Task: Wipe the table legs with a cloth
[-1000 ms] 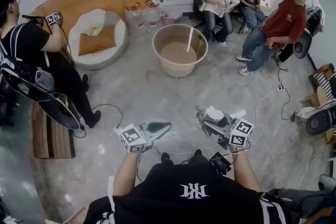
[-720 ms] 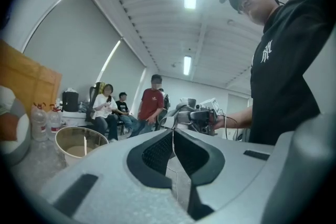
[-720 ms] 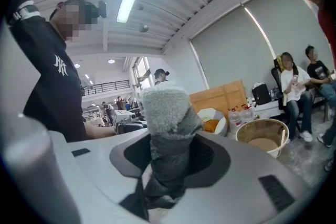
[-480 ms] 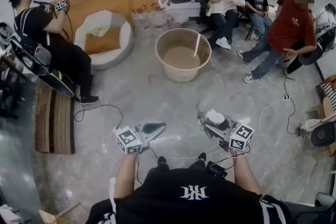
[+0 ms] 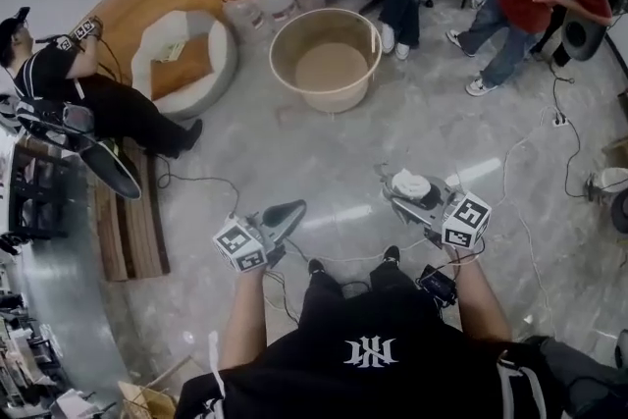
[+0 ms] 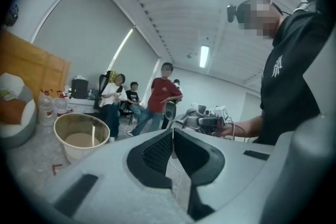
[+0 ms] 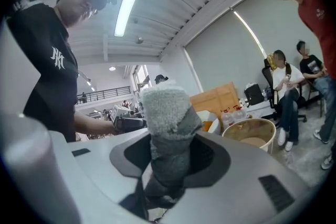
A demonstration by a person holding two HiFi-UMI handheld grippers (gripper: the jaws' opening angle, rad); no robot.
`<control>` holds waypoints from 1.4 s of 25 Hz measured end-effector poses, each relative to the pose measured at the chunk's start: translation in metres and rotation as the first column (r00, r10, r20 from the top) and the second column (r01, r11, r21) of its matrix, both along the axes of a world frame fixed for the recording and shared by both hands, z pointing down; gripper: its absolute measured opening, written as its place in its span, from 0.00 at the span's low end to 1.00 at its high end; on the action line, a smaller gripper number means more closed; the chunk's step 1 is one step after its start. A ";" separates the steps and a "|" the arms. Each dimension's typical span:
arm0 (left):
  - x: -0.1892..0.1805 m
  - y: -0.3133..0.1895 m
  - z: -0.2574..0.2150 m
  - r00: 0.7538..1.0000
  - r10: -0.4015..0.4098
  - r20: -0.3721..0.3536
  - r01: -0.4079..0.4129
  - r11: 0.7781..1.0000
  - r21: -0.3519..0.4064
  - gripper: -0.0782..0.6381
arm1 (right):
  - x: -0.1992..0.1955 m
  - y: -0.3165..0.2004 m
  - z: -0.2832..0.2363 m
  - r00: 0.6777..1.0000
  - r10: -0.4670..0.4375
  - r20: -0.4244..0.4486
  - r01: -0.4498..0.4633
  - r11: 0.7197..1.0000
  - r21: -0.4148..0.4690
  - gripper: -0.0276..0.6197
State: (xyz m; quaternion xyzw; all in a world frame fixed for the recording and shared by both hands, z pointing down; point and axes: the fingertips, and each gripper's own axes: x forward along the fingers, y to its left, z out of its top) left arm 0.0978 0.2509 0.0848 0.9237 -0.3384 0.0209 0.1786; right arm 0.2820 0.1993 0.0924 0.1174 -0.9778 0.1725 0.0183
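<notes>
One grey cloth point(image 7: 165, 113) is sitting pinched in the right gripper point(image 5: 397, 195), its lower end hidden between the jaws; the left gripper point(image 5: 290, 210) is hovering pressed together, empty, above the floor point(image 5: 343, 142).

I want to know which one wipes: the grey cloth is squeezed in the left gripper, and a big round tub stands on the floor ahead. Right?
Not quite. The grey cloth is squeezed in the right gripper, as the right gripper view shows; the left gripper is shut on nothing. The big round tub does stand on the floor ahead.
</notes>
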 end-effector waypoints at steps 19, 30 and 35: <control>-0.054 -0.072 0.043 0.999 -0.031 -0.012 0.031 0.999 0.012 0.12 | -0.029 -0.078 0.045 0.994 0.090 -0.054 -0.091 0.996 -0.024 0.28; -0.078 -0.076 0.075 0.993 0.097 -0.070 -0.099 0.995 -0.020 0.12 | -0.039 -0.084 0.024 0.970 0.200 -0.136 -0.197 0.980 0.035 0.28; -0.078 -0.085 0.069 0.984 0.158 -0.086 -0.157 0.987 0.010 0.12 | -0.052 -0.089 0.016 0.972 0.184 -0.144 -0.178 0.983 0.053 0.28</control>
